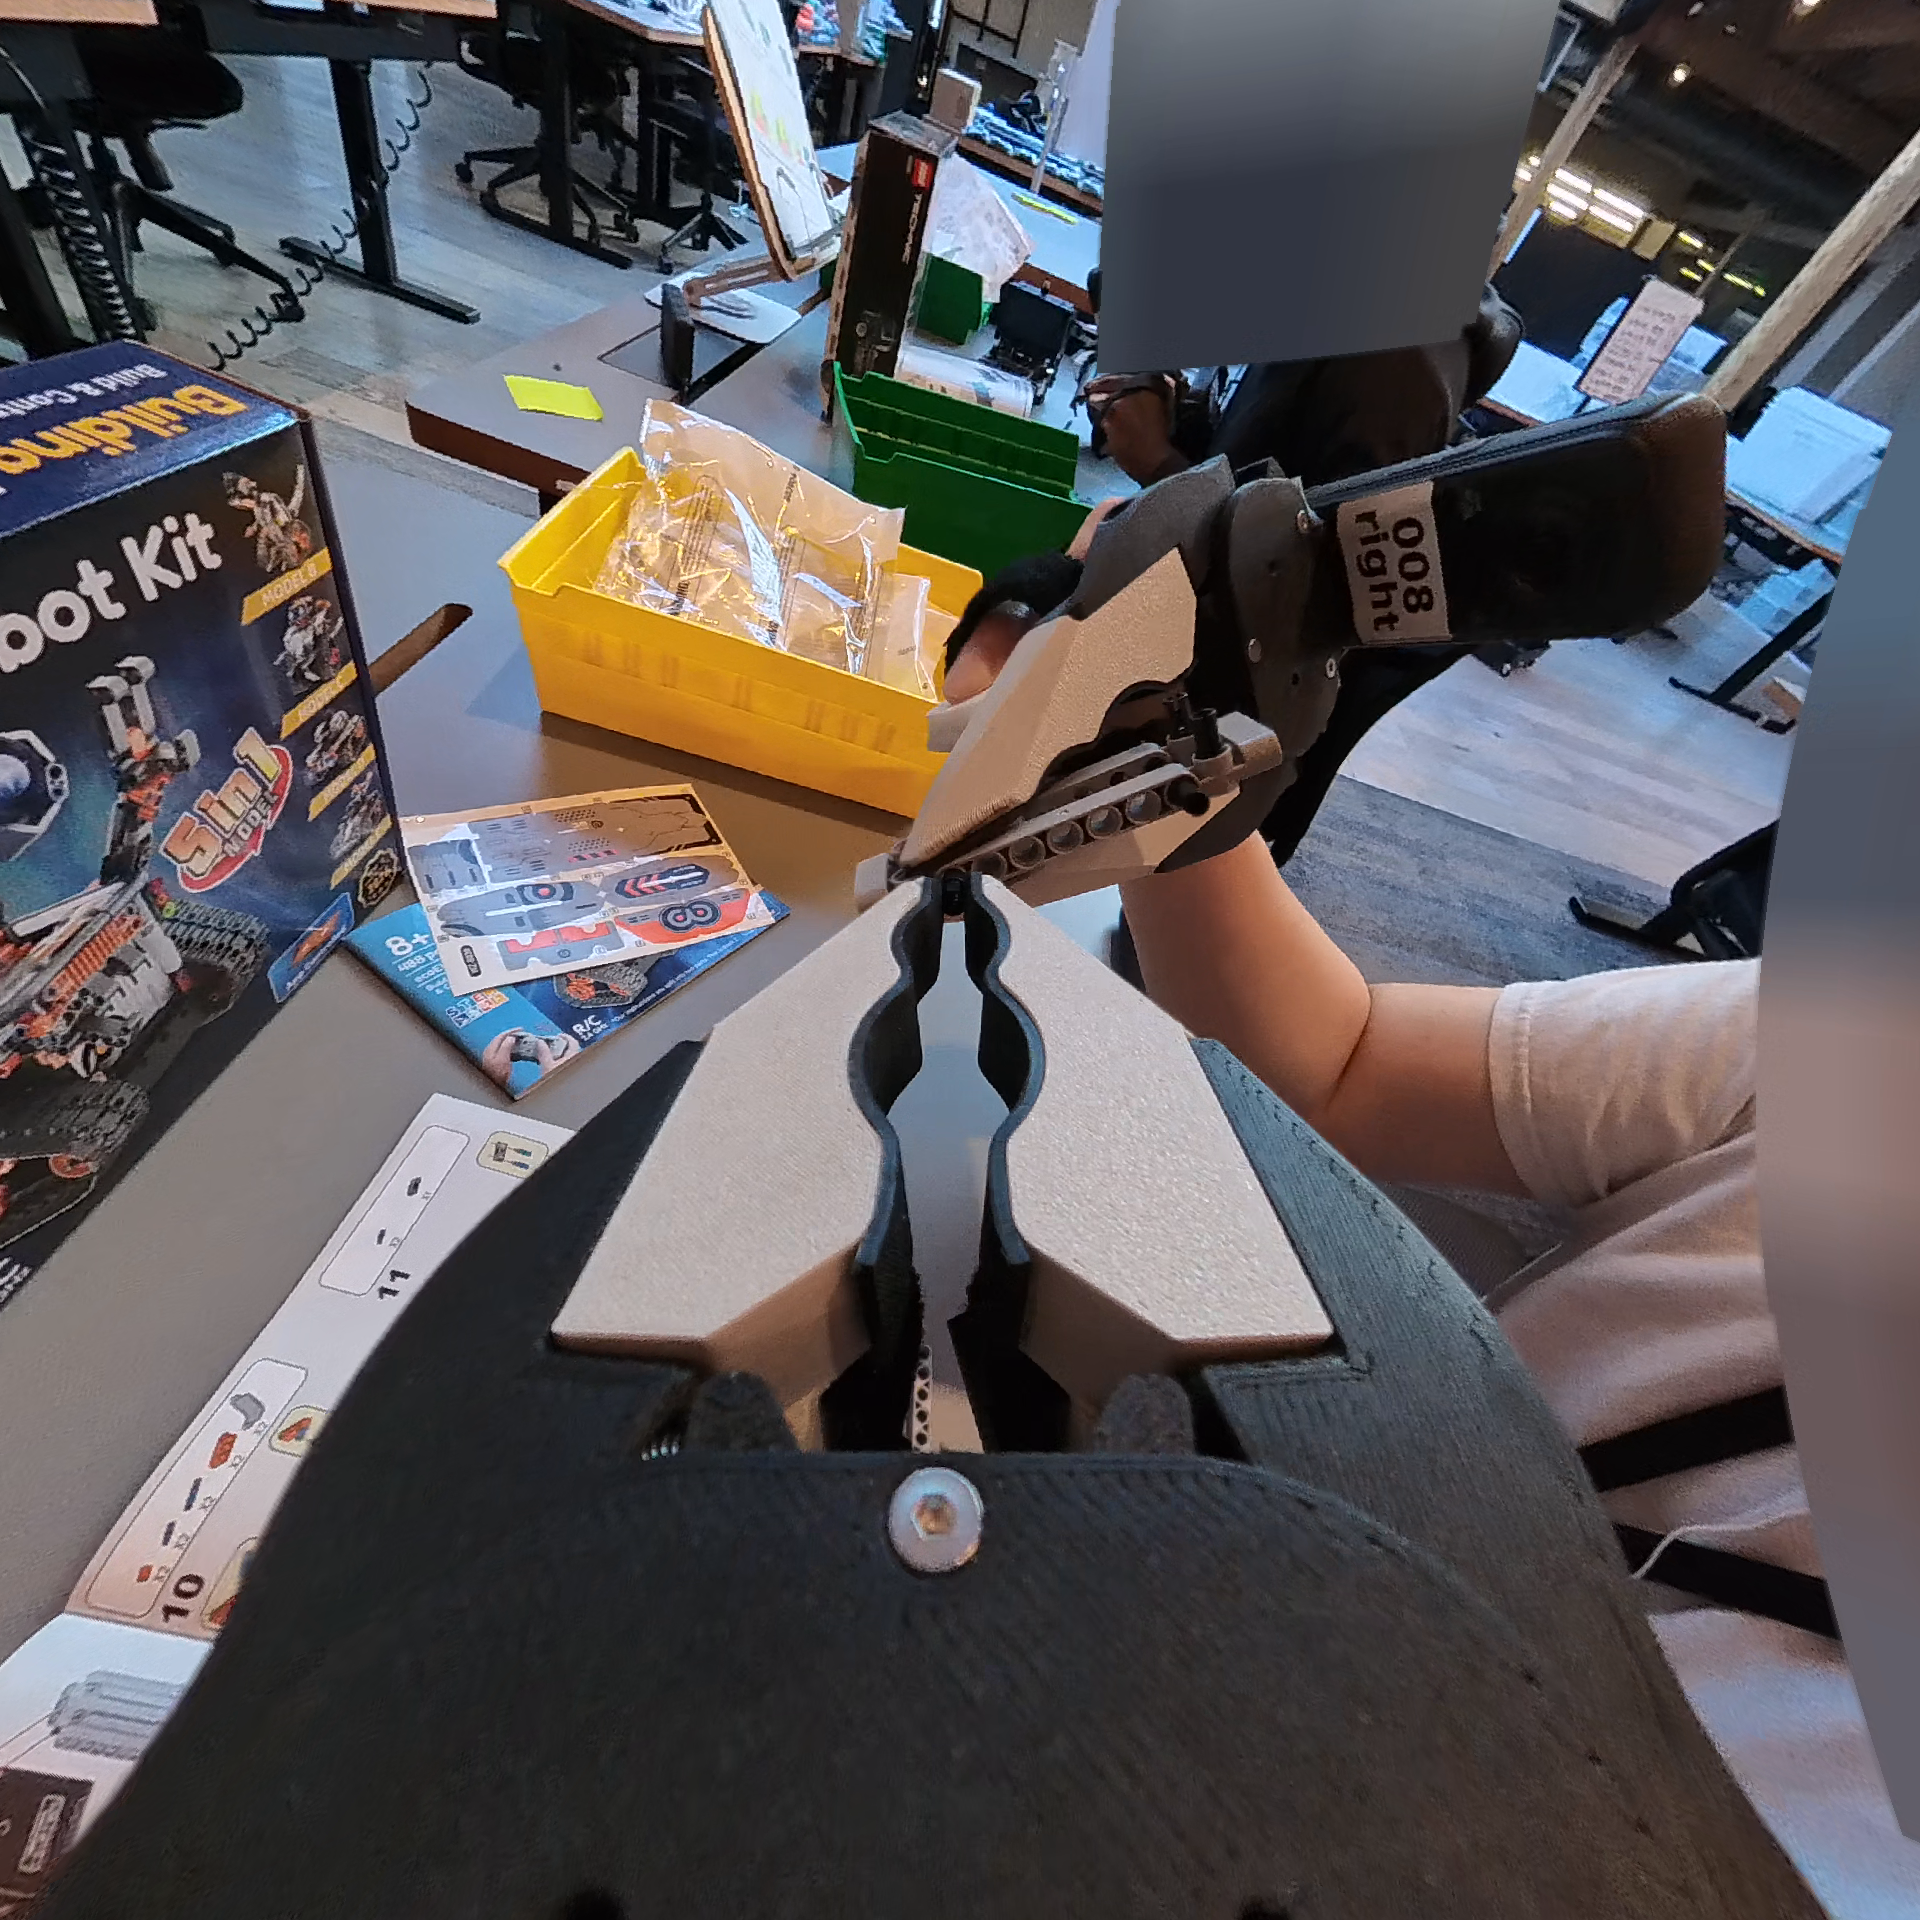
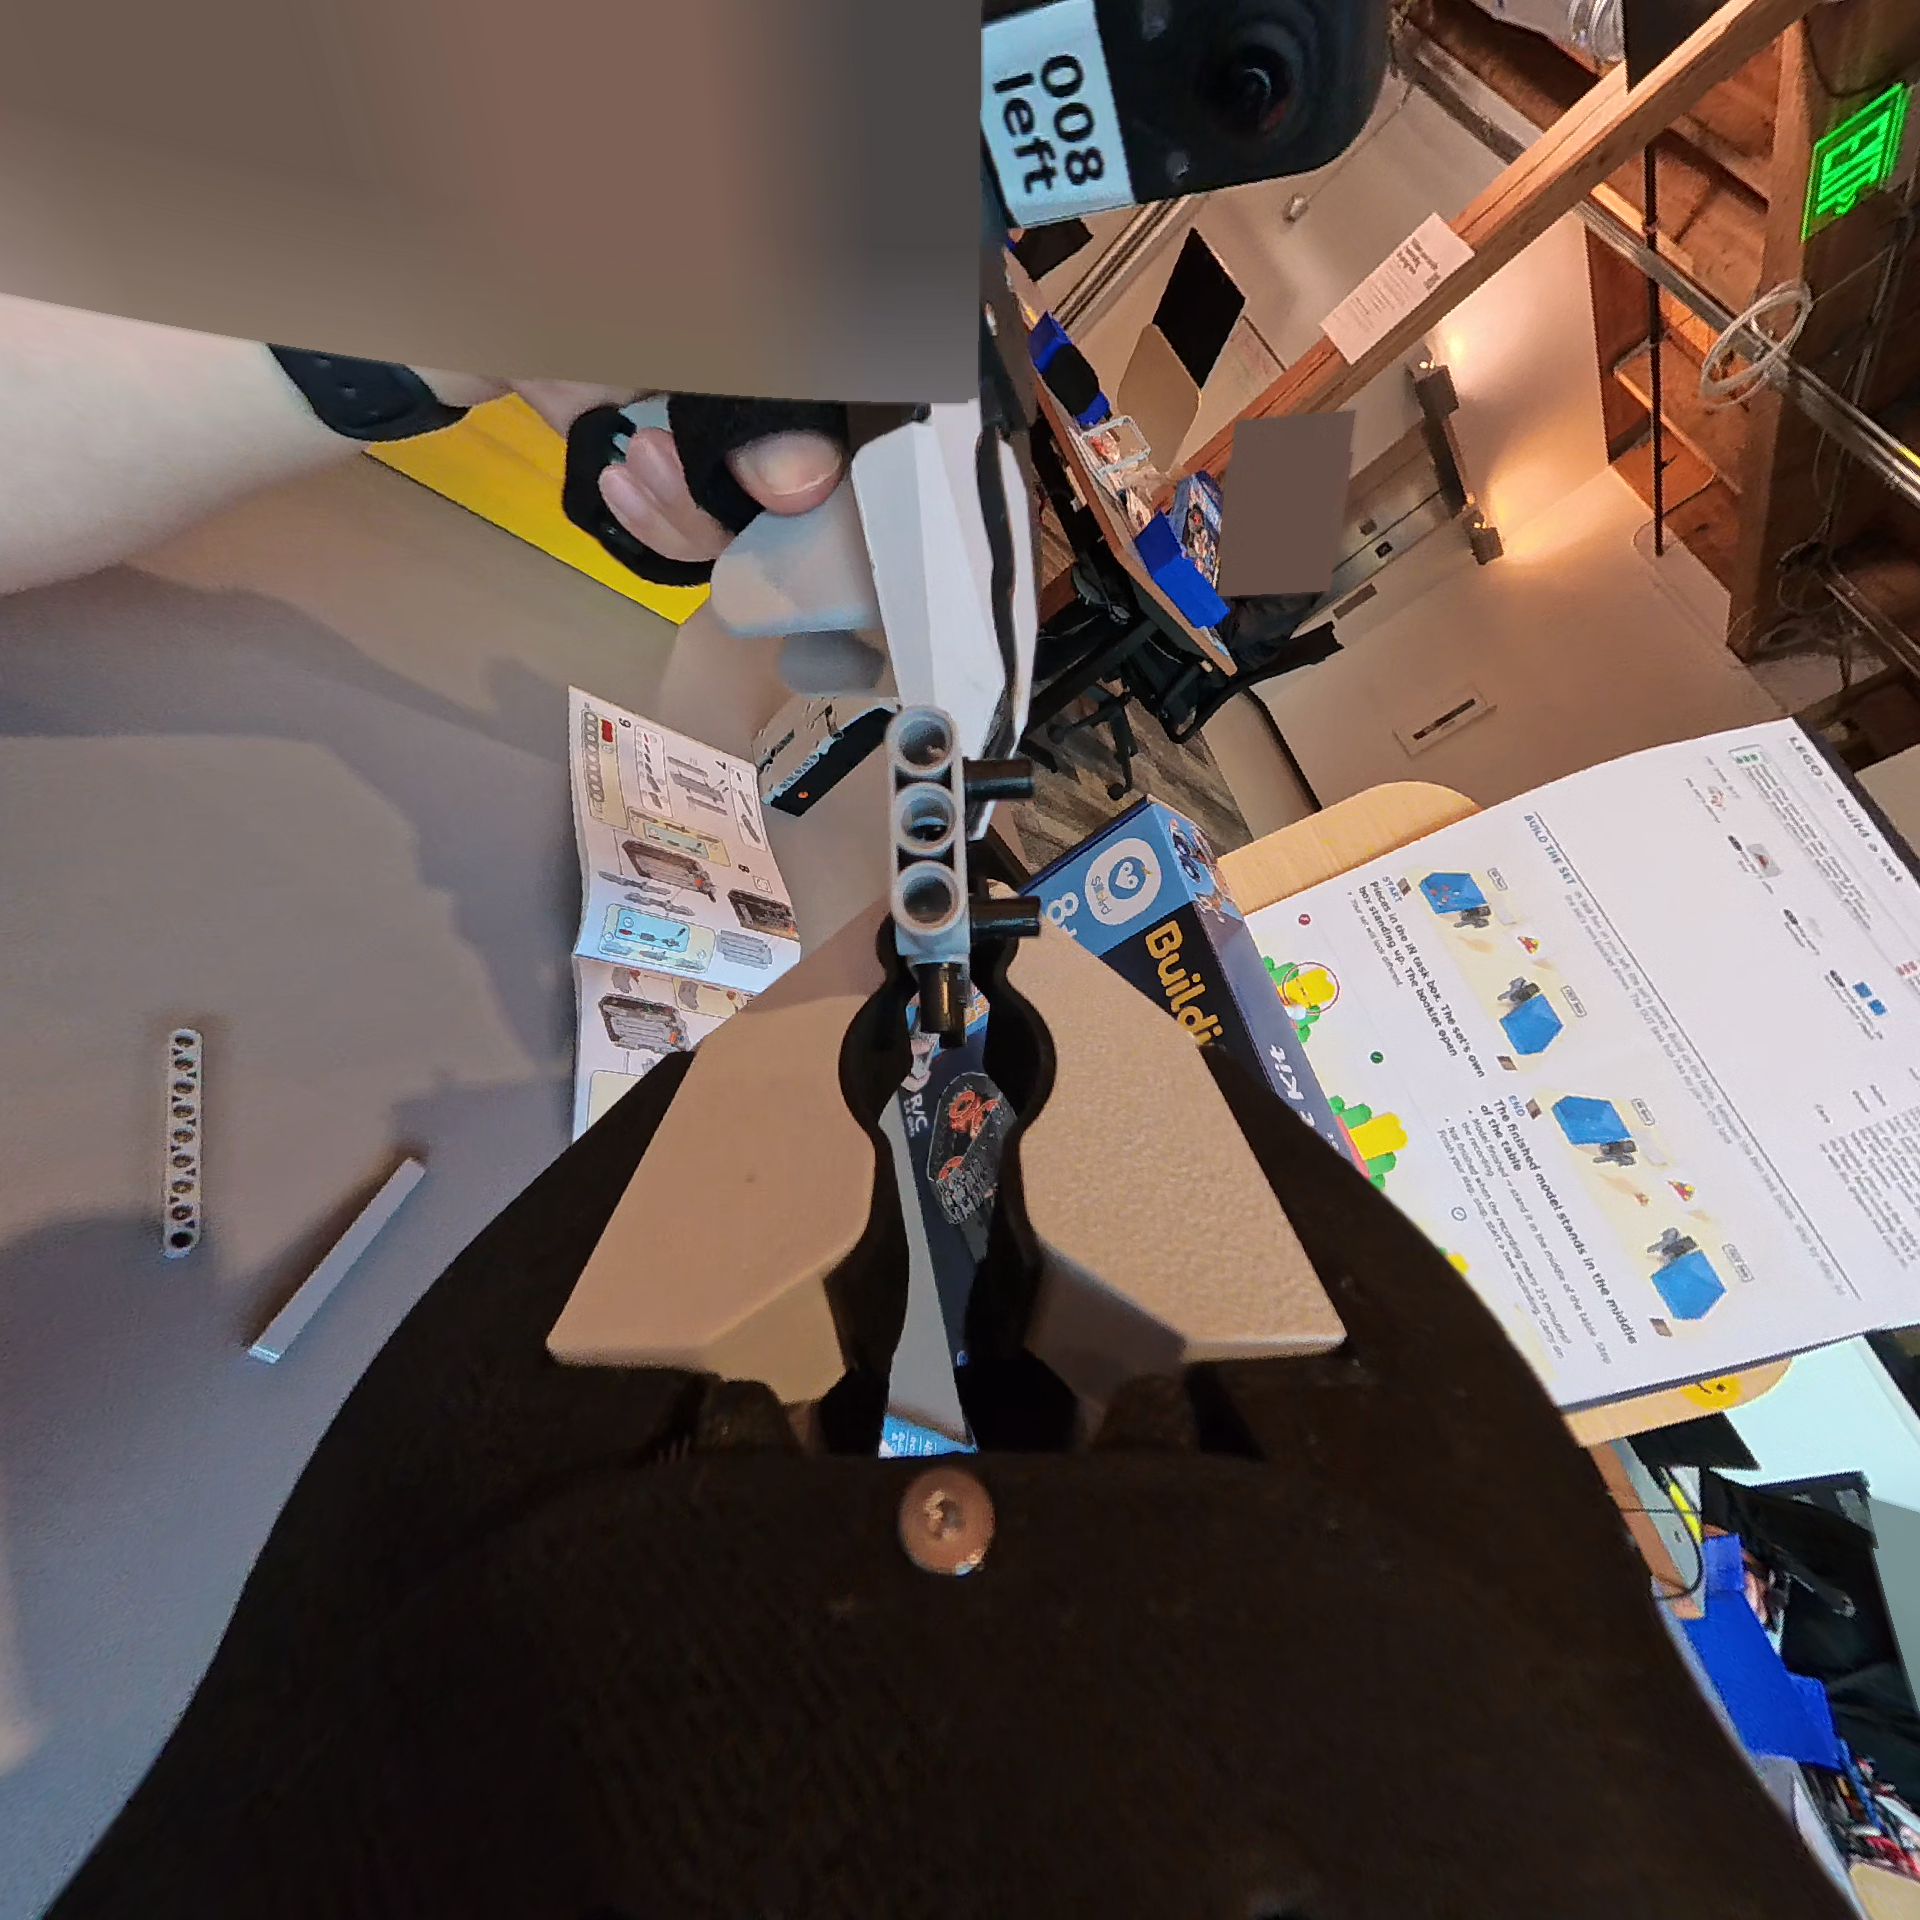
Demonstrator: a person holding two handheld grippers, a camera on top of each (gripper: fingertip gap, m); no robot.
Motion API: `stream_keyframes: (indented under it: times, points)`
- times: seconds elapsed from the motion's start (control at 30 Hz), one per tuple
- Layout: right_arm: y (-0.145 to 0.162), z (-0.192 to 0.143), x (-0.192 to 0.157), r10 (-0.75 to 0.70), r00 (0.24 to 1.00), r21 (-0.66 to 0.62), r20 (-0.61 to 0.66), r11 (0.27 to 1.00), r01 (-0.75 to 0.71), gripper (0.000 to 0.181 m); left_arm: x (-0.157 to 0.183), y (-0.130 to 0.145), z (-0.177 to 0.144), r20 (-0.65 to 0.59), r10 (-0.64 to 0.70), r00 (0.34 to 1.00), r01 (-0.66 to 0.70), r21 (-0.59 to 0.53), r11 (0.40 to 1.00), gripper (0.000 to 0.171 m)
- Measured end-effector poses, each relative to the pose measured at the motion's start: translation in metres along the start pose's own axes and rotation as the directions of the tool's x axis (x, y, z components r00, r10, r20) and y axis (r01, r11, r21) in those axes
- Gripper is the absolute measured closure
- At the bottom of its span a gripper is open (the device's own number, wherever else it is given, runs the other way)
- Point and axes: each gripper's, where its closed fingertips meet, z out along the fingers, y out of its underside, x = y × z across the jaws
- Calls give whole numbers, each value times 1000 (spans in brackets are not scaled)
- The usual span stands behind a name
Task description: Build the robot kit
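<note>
My right gripper [image 2: 940, 940] is shut on a grey beam with holes [image 2: 925, 821] that carries short black pins [image 2: 1006, 916] on one side. It holds the beam in the air above the grey table [image 2: 312, 831]. In the left wrist view the right gripper [image 1: 935, 862] comes in from the upper right with the beam [image 1: 1091, 826] clamped lengthwise. My left gripper [image 1: 951, 896] is shut on a small black pin [image 1: 951, 902], and its tips meet the near end of the beam. It also shows in the right wrist view [image 2: 992, 748], reaching down onto the beam.
A yellow bin [image 1: 727, 727] with clear bags and a green bin [image 1: 966, 478] stand behind. A kit box [image 1: 156, 727], a sticker sheet [image 1: 582, 873] and instruction pages [image 2: 675, 883] lie on the table. A loose grey beam [image 2: 182, 1143] and grey bar [image 2: 338, 1257] lie apart. The tips of both grippers are at nearly the same place.
</note>
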Motion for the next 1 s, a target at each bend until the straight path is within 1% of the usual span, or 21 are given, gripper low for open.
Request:
stream_keyframes:
  times: [0.1, 0.23, 0.3, 0.47, 0.73, 0.83, 0.9, 1.0]
  points:
    - [1, 0, -1, -4, 1000, 0, 2, 1000, 4, 175, 0, 1, 1, 18, 51, 999, -51, -16, 999, 170]
    - [1, 1, 8, 93, 996, 17, -11, 996, -93, 175, -3, -4, 1, 49, 43, 998, -44, 15, 999, 169]
    - [4, 3, 9, 95, 995, -6, -19, 995, -95, 175, -6, -4, 1, 69, 37, 997, -38, 16, 999, 169]
    - [3, 3, 8, 73, 997, -7, -28, 997, -74, 175, -6, -5, 1, 46, 15, 999, -16, 27, 1000, 169]
    - [-7, -2, 10, 57, 997, 66, -47, 996, -53, 176, 2, -10, -2, -42, -18, 999, 22, 73, 997, 170]
    - [-8, -2, 14, 68, 995, 74, -68, 995, -63, 176, 1, -13, -3, -43, -22, 999, 26, 96, 995, 170]
    - [-4, 2, 15, 68, 994, 51, -86, 997, -64, 176, -3, -13, -3, -14, -22, 1000, 23, 96, 995, 170]
    - [-5, 4, 19, 90, 990, 57, -106, 995, -85, 176, -6, -16, -5, 6, -22, 1000, 21, 115, 993, 170]
